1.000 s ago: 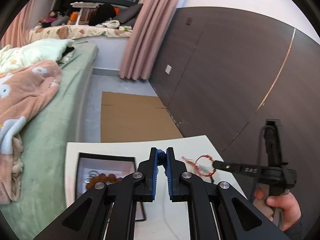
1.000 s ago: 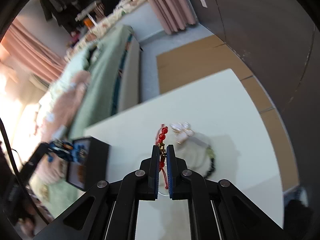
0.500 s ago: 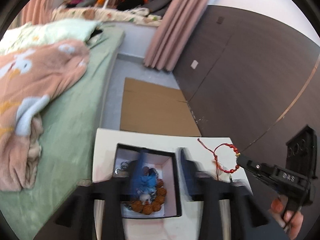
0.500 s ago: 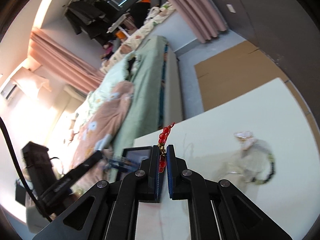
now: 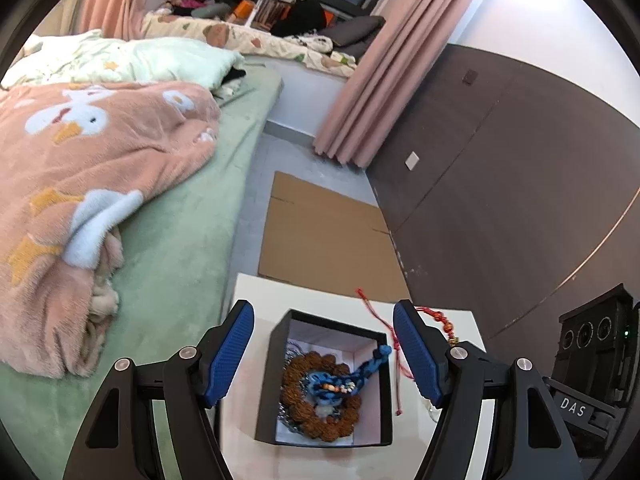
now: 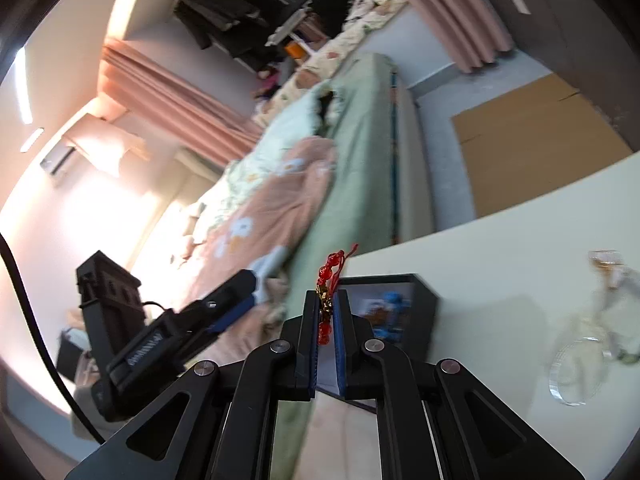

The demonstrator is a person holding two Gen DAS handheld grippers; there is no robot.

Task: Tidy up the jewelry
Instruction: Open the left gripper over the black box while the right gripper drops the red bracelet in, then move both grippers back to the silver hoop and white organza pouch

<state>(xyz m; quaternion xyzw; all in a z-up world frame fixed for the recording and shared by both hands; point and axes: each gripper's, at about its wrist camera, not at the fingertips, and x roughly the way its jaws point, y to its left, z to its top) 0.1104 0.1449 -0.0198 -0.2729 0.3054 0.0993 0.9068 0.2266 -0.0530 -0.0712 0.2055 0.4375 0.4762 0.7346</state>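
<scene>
"DAS" is printed in white on the right gripper's body, at 4 o'clock in the left wrist view. The left gripper (image 5: 322, 354) hangs with fingers wide apart above the black box (image 5: 325, 378), where a blue bracelet (image 5: 344, 378) lies on a brown bead bracelet (image 5: 320, 396), its tail pointing to 1 o'clock. The right gripper (image 6: 327, 316) is clamped on a red bead bracelet (image 6: 327, 294), long axis toward 12 o'clock, over the box's edge on the white table (image 6: 500, 272).
</scene>
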